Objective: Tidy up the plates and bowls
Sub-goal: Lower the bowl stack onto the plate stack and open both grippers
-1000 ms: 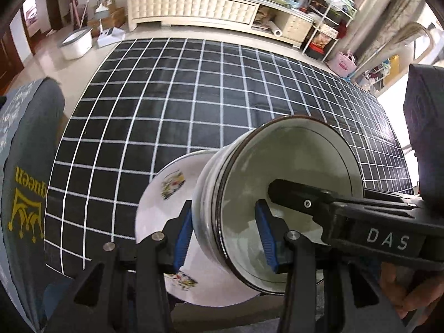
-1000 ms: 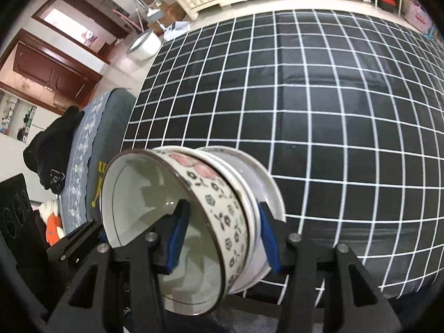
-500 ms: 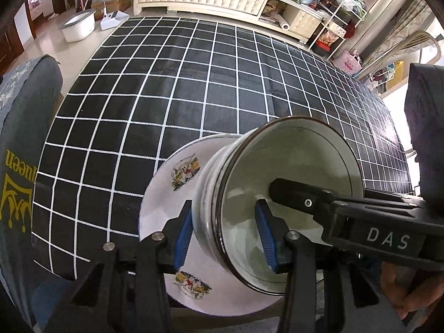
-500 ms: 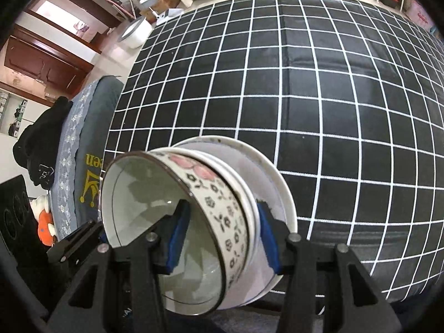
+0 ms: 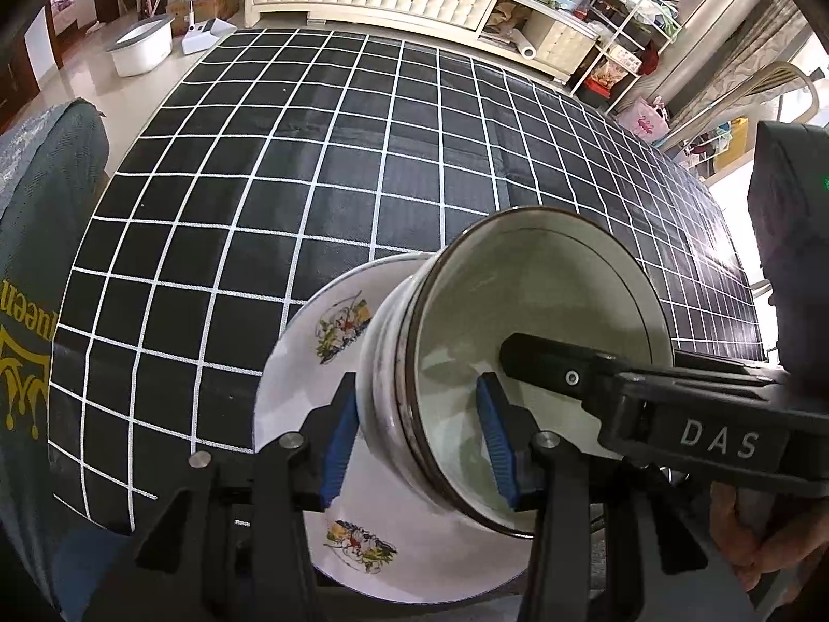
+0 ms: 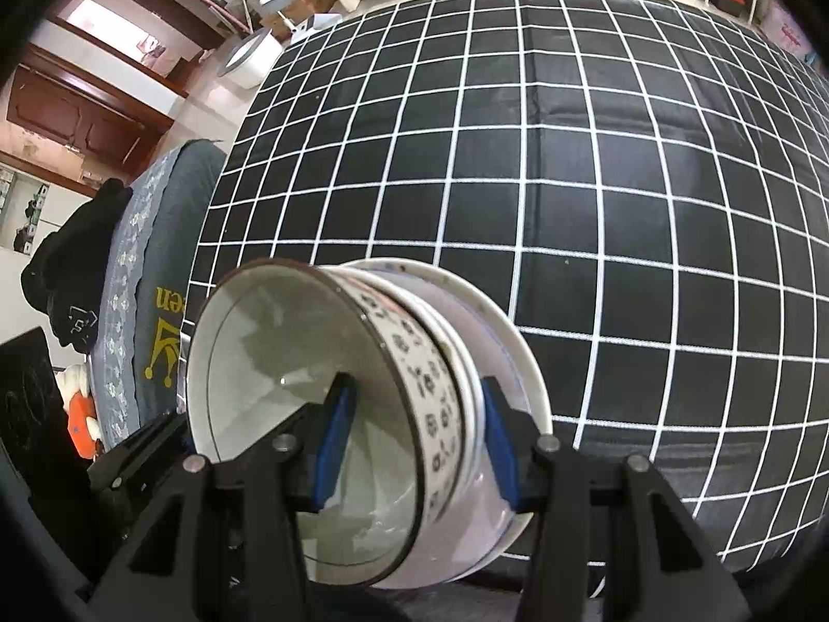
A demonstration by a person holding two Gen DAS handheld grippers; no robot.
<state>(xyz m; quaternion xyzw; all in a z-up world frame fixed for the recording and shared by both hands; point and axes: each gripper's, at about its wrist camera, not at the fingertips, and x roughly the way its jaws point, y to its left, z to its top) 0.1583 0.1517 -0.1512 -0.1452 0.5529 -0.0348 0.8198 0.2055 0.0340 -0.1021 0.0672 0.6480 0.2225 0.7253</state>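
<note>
- Up close, the left wrist view: the left gripper (image 5: 418, 438) pinches the stack's wall, one blue pad (image 5: 339, 438) outside against the lower white bowl (image 5: 381, 363), the other inside the top bowl (image 5: 539, 321), which has a dark rim and a pale interior.
- The nested bowls are tilted on their side, mouths toward the camera, with a white plate (image 5: 305, 363) bearing printed motifs behind them at the near edge of the black, white-gridded tablecloth (image 5: 311, 181).
- At right, the other tool's black arm marked "DAS" (image 5: 715, 440) reaches into the top bowl; part of a hand (image 5: 761, 534) shows beneath it.
- Next, the right wrist view: the right gripper (image 6: 414, 440) is clamped on the same stack, one pad inside the top bowl (image 6: 290, 363), the other outside against the lower white bowl (image 6: 466, 357).
- The top bowl's outer wall carries a dark floral pattern; the plate (image 6: 523, 357) sits behind the bowls over the tablecloth (image 6: 570, 155).
- At left stands a grey cushioned seat (image 6: 150, 238) with yellow lettering and a dark garment (image 6: 72, 254) on it.
</note>
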